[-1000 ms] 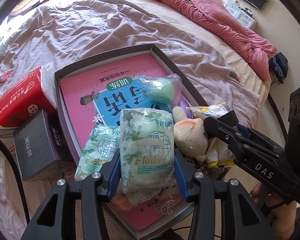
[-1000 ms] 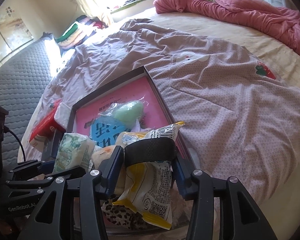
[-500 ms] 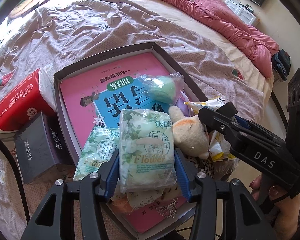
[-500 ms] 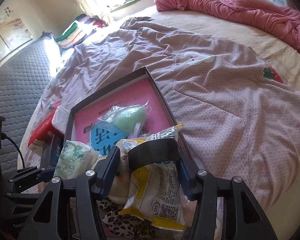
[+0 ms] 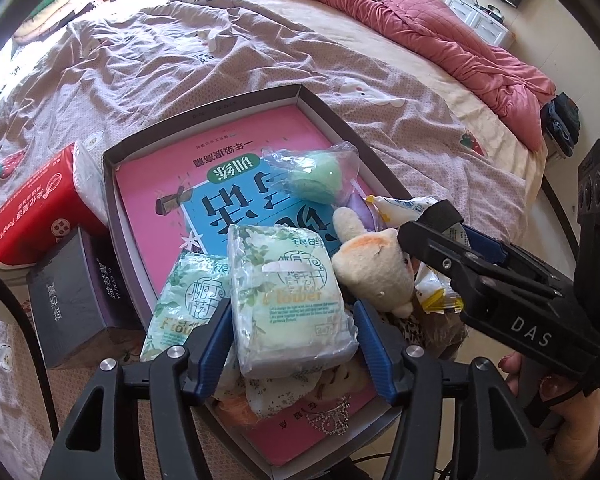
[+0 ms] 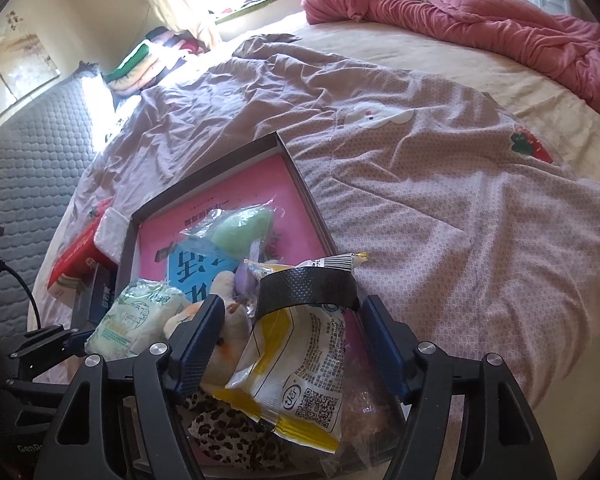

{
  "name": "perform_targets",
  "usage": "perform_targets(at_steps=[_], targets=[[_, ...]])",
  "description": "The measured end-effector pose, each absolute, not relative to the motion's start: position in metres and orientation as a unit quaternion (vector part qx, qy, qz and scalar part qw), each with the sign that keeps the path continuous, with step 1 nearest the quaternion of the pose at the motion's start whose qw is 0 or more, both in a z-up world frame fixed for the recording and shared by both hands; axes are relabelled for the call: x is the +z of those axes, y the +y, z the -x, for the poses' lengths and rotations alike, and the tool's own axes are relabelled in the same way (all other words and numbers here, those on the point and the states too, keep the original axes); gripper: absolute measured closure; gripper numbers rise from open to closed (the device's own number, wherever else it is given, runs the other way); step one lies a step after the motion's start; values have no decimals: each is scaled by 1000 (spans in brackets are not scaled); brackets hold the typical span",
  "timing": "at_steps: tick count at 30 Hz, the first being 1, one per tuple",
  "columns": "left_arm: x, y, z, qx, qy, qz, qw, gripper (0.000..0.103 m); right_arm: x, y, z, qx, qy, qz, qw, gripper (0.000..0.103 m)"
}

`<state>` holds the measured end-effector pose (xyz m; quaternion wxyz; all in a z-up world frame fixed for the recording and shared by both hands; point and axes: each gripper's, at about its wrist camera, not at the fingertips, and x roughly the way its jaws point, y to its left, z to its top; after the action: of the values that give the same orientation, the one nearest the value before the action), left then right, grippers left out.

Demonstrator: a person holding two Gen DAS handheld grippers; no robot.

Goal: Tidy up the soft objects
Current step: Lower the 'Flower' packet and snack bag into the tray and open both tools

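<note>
A shallow dark box (image 5: 204, 116) holding a pink book lies on the bed, with soft things piled at its near end. A green-white tissue pack (image 5: 288, 300) rests on the pile between the fingers of my left gripper (image 5: 292, 308). Its jaws are opening and the blue pads stand just off the pack's sides. My right gripper (image 6: 293, 300) is also opening around a yellow-white snack packet (image 6: 296, 372) with a black band (image 6: 308, 288) across its top. Those pads are clear of the packet. A cream plush toy (image 5: 372, 268) sits between the two.
A second tissue pack (image 5: 184, 292), a green soft thing in a clear bag (image 5: 316, 176) and leopard-print fabric (image 6: 228, 436) also lie in the box. A red tissue pack (image 5: 40, 204) and a dark carton (image 5: 72, 284) stand left of it. A pink quilt (image 5: 440, 32) lies at the far side.
Both pairs of jaws have widened. The tissue pack and the snack packet are no longer squeezed and rest on the pile. Neither hand has shifted.
</note>
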<state>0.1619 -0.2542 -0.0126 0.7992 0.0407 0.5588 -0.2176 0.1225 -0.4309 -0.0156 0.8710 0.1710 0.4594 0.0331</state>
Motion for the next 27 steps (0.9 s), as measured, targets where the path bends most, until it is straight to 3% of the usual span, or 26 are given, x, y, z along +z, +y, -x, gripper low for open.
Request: perform_targets(at_steps=[27], targets=[[2,-235,-152,-203,553,-47,807,39,10,-425,-106,-2,449,-112,886,29]])
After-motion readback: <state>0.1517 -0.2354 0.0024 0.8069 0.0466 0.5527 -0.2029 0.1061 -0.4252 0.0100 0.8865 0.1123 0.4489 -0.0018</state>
